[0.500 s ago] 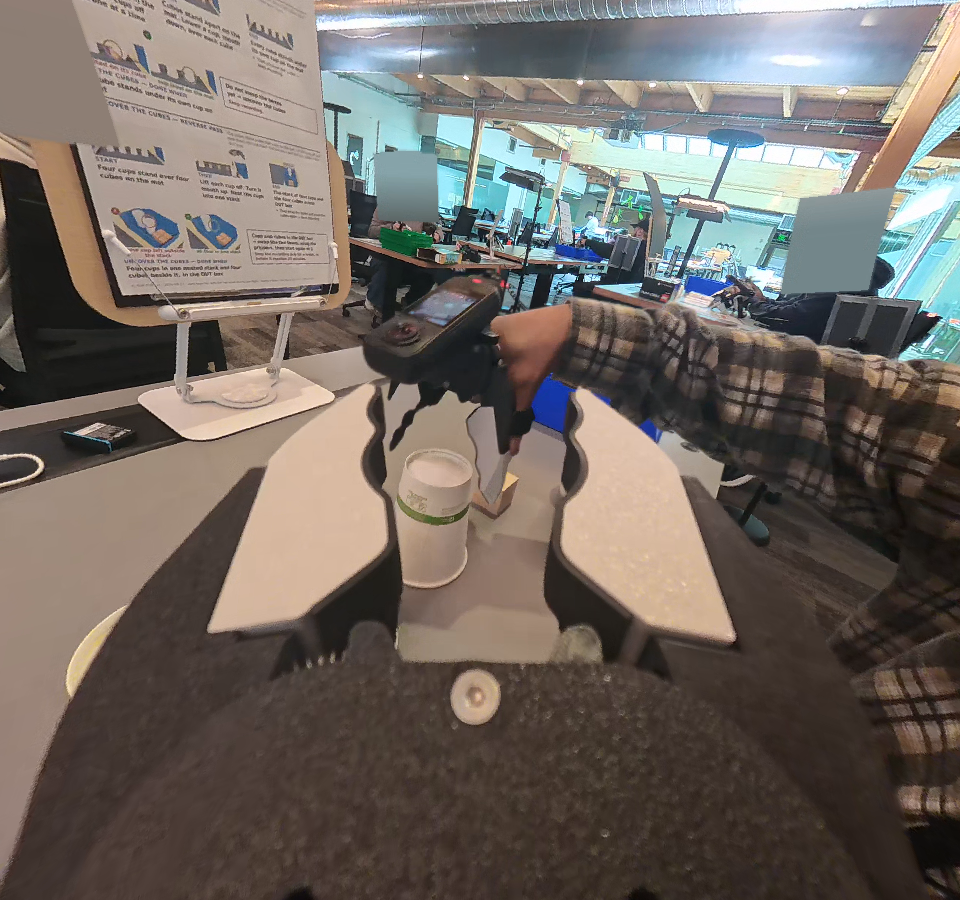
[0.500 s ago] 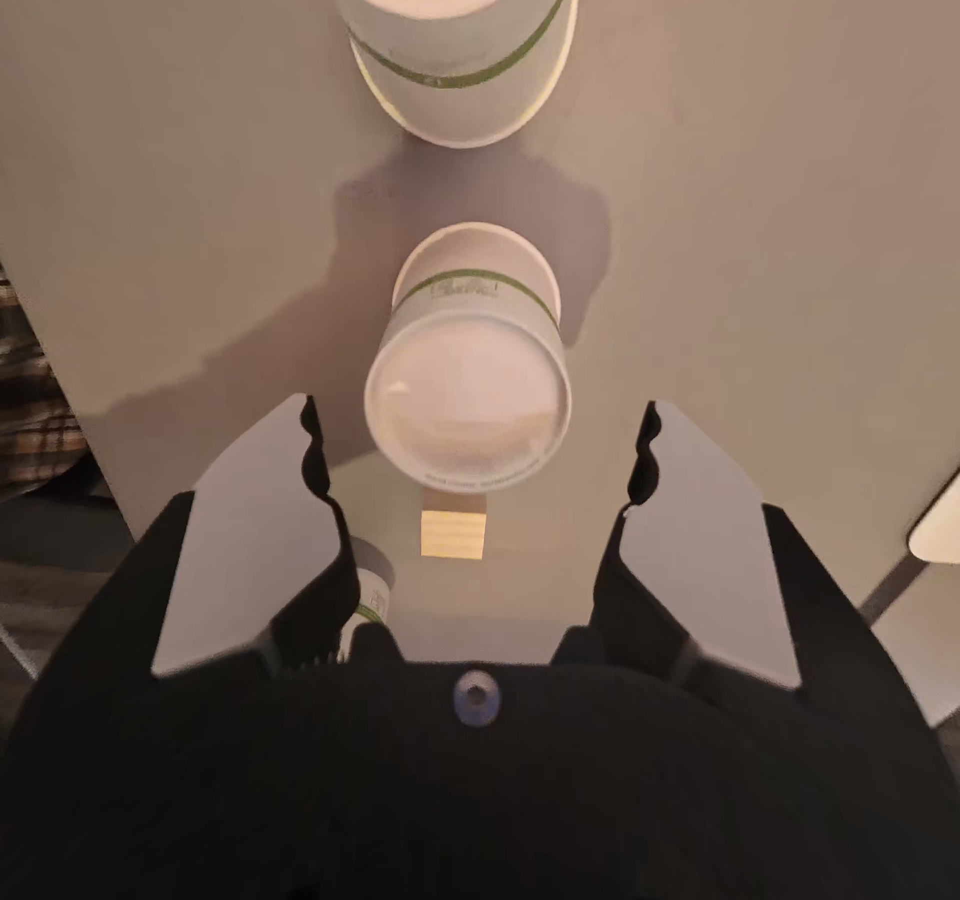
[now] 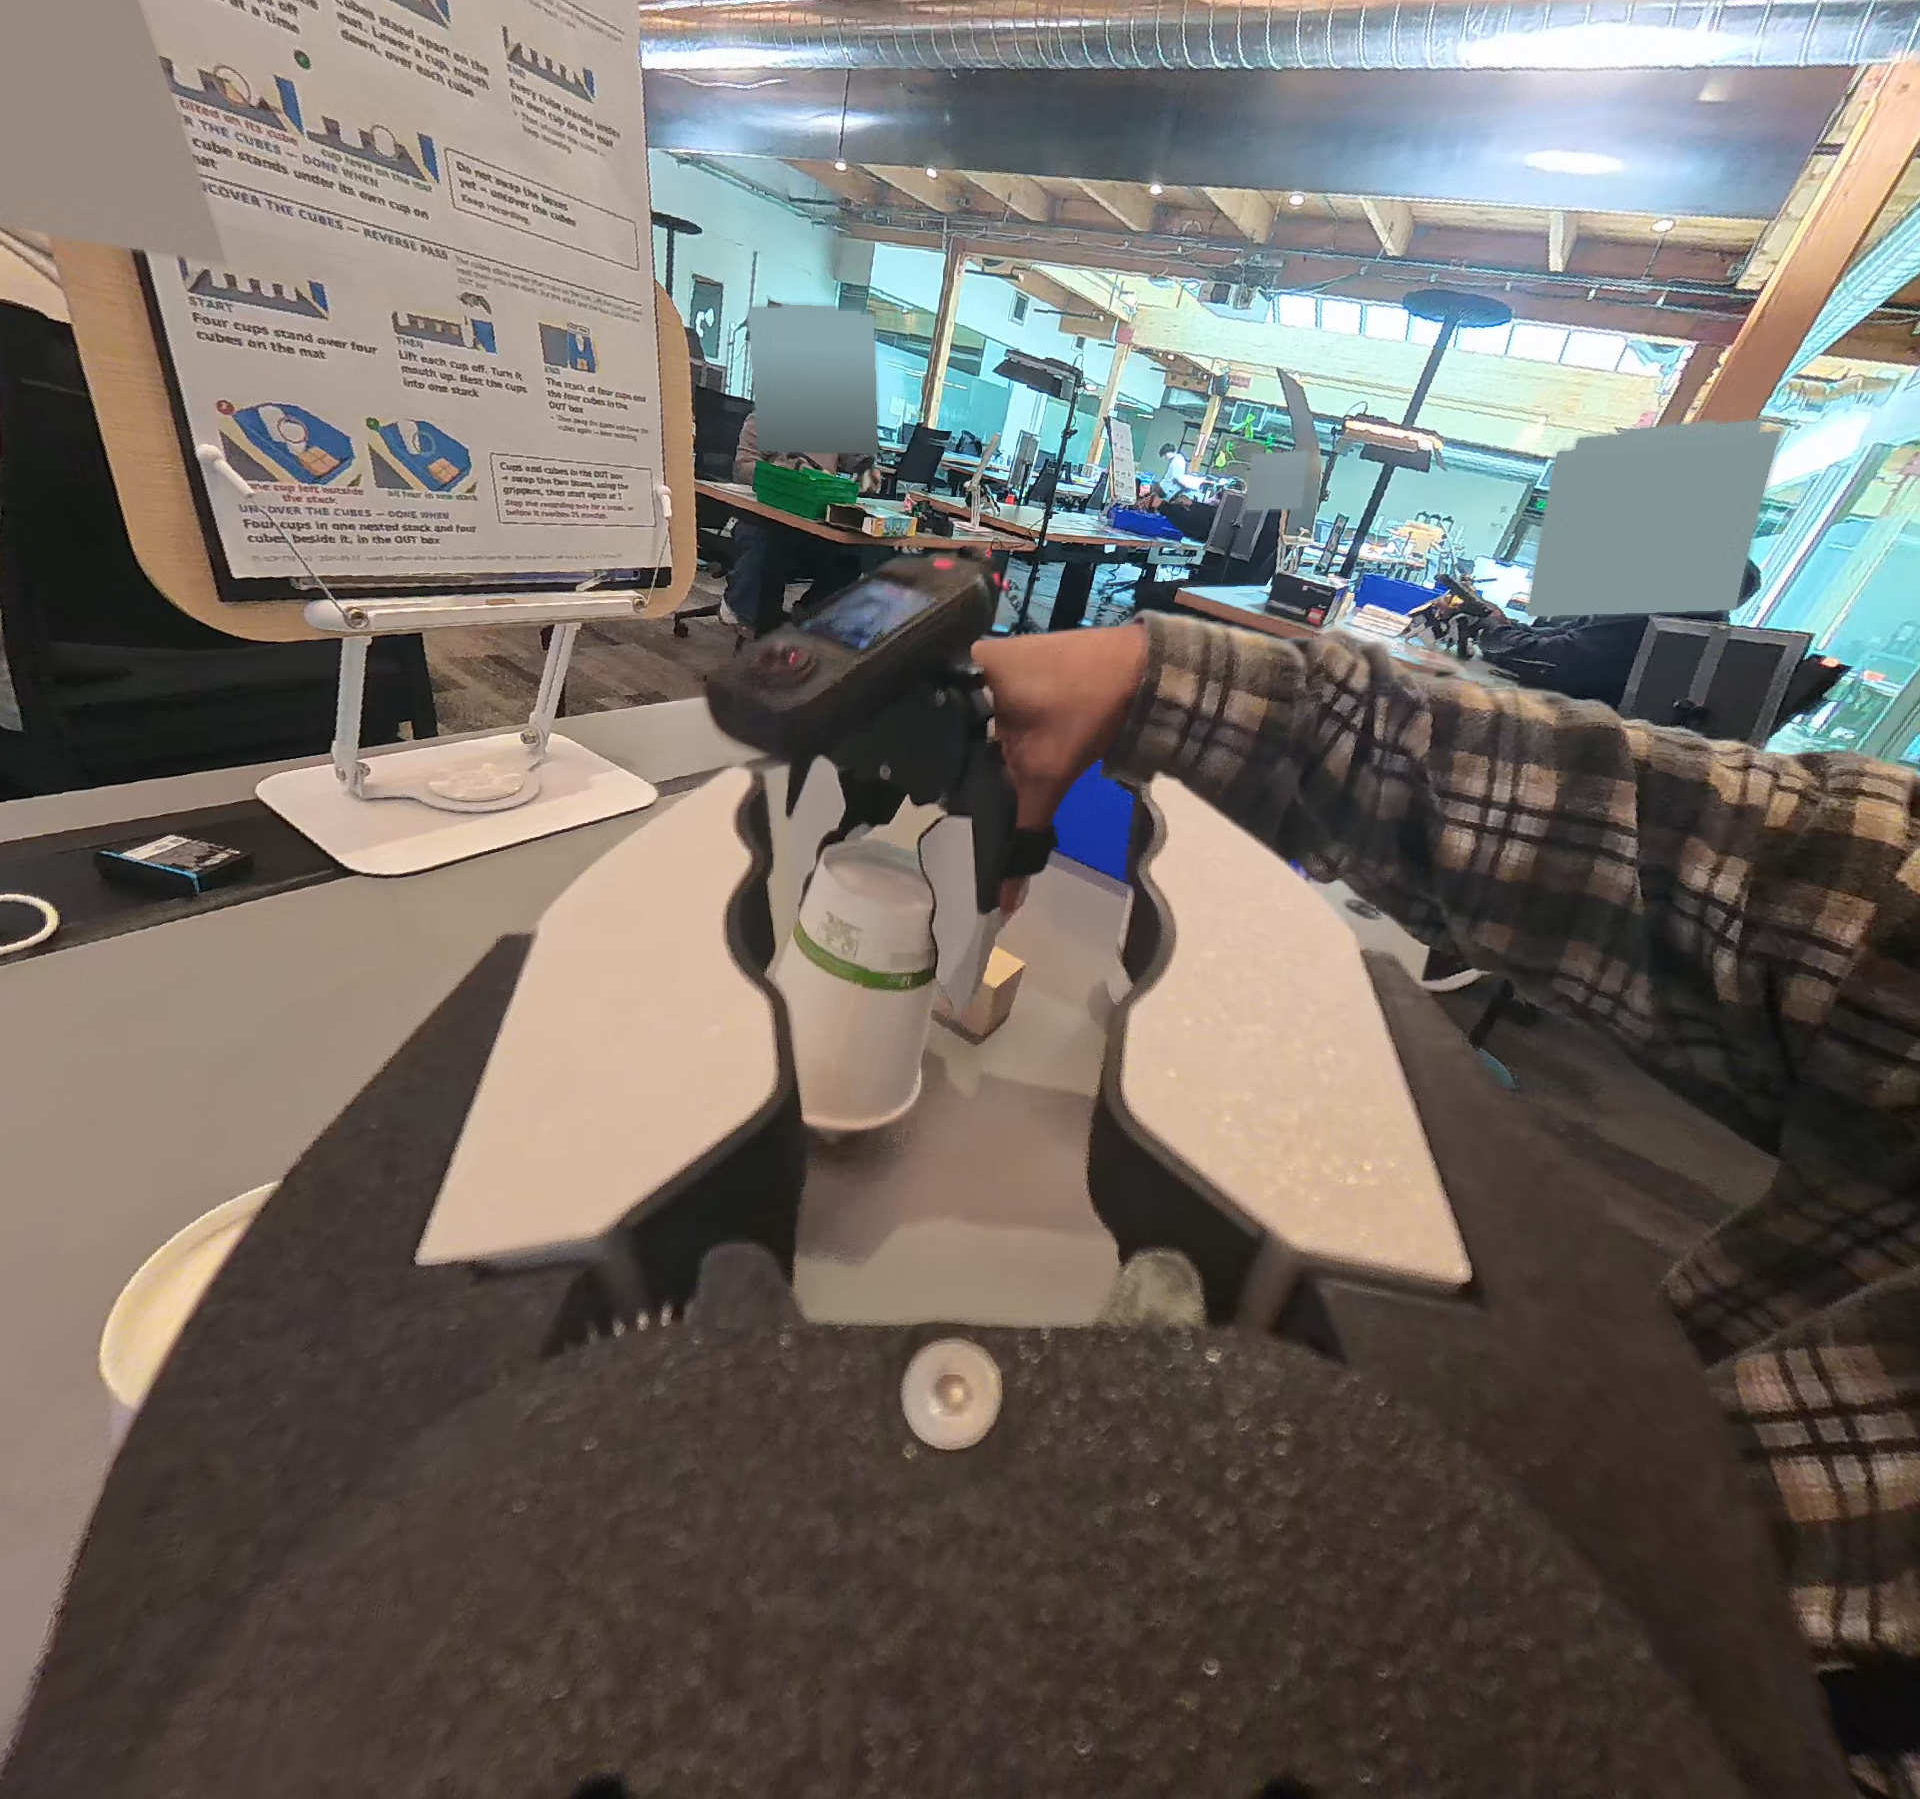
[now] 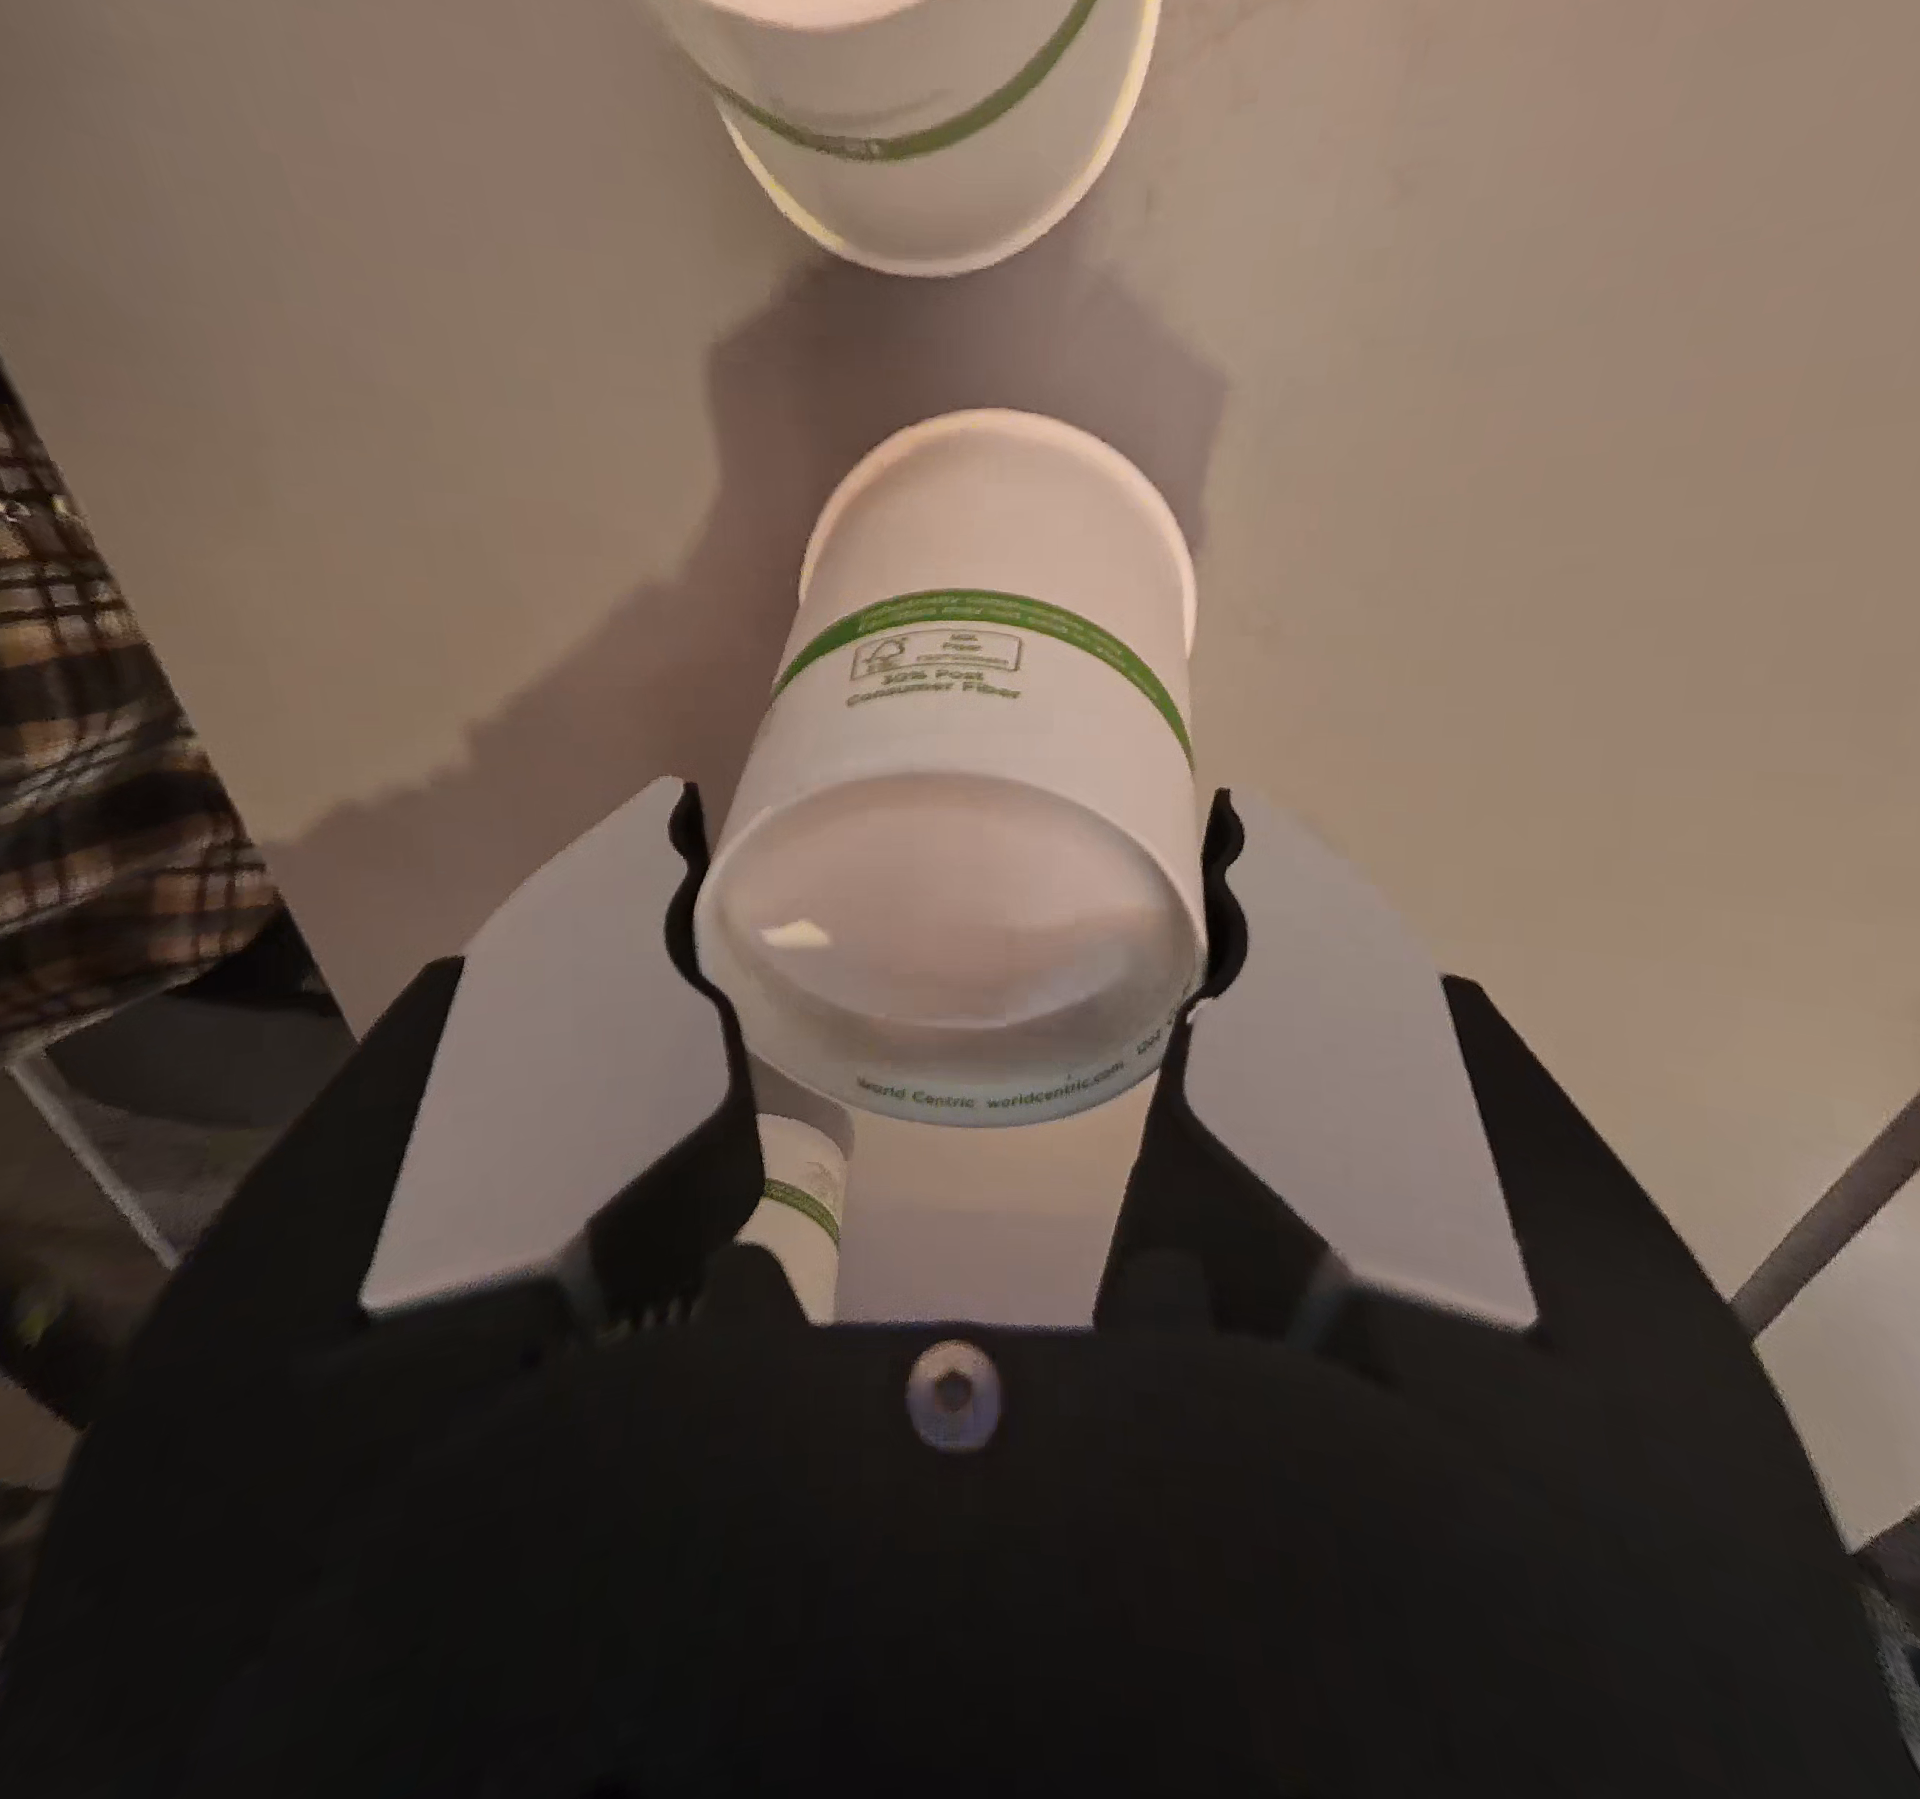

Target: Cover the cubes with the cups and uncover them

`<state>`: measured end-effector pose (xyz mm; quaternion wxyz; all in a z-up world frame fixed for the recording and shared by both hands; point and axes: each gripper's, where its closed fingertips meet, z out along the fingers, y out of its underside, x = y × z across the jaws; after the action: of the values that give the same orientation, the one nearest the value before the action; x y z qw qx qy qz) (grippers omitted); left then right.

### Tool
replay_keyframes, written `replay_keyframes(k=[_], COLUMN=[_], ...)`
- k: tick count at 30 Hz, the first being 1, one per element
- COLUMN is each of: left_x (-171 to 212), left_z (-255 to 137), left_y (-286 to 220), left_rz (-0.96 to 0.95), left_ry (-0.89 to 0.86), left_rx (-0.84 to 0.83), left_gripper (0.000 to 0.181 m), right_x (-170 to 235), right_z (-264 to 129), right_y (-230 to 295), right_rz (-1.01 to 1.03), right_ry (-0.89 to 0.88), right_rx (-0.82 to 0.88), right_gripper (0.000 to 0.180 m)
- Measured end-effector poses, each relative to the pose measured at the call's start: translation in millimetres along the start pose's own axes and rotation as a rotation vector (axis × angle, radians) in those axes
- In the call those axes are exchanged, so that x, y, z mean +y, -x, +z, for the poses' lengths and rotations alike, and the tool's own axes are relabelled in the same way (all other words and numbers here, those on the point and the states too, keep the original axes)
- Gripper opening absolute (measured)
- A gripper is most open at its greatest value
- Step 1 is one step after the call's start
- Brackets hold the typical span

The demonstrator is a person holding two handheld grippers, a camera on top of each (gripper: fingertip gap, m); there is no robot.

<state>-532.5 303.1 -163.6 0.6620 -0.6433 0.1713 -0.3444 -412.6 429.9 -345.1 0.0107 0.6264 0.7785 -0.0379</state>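
My right gripper [image 4: 951,814] is shut on an upside-down white paper cup with a green band [image 4: 966,876], gripping it near its closed base. In the left wrist view the same cup [image 3: 862,1001] leans, with the right gripper [image 3: 894,814] above it in a person's hand. A small wooden cube [image 3: 982,1006] stands bare on the grey table just right of the cup; the right wrist view does not show it. My left gripper [image 3: 945,845] is open and empty, its fingers [image 3: 634,1022] either side of the cup without touching it. A second upside-down cup [image 4: 935,66] stands farther off.
Part of a third cup [image 4: 805,1199] shows under my right gripper's left finger. A cup rim [image 3: 177,1302] shows at the lower left. An instruction sheet on a white stand [image 3: 457,793] and a small black device [image 3: 171,861] are at the back left. A plaid sleeve [image 3: 1455,866] reaches in from the right.
My right gripper has come down and shut on the upside-down cup, which now leans. The cube has gone out of sight in the right wrist view. My left gripper has stayed open.
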Motion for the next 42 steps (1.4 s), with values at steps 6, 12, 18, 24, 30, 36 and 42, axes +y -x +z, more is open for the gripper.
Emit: replay_keyframes(k=[6,12,18,24,30,36,42], left_x=[8.6,22.2,46.8,72.3,86.8,105.4,149.0], left_z=[6.3,18.7,40.0,54.2,57.9,45.7,31.5], left_y=[6.0,7.6,-21.6,-53.2,-70.1,-84.5,-88.1], left_rz=[-0.076,-0.237,-0.398,-0.371,-0.243,-0.094,0.353], left_ry=[0.001,0.001,0.075,0.191,0.265,0.410,0.661], left_rx=[0.027,0.121,0.311,0.422,0.457,0.540,0.515], left_gripper=[0.065,0.068,0.067,0.063,0.049,0.001,0.000], right_x=[-0.4,-4.4,1.7,-5.6,-15.5,-12.5,14.8], right_z=[-60.9,-123.4,-125.0,-100.5,-89.3,-52.5,-54.9], right_y=[12.1,54.3,95.1,116.0,122.4,132.5,150.3], right_rz=[0.039,0.106,0.142,0.103,0.048,-0.047,-0.061], right_ry=[-0.270,-0.885,-1.301,-1.381,-1.343,-1.088,-0.902], right_rx=[0.088,0.247,0.371,0.307,0.284,0.221,-0.053], right_gripper=[0.090,0.090,0.090,0.090,0.090,0.103,0.118])
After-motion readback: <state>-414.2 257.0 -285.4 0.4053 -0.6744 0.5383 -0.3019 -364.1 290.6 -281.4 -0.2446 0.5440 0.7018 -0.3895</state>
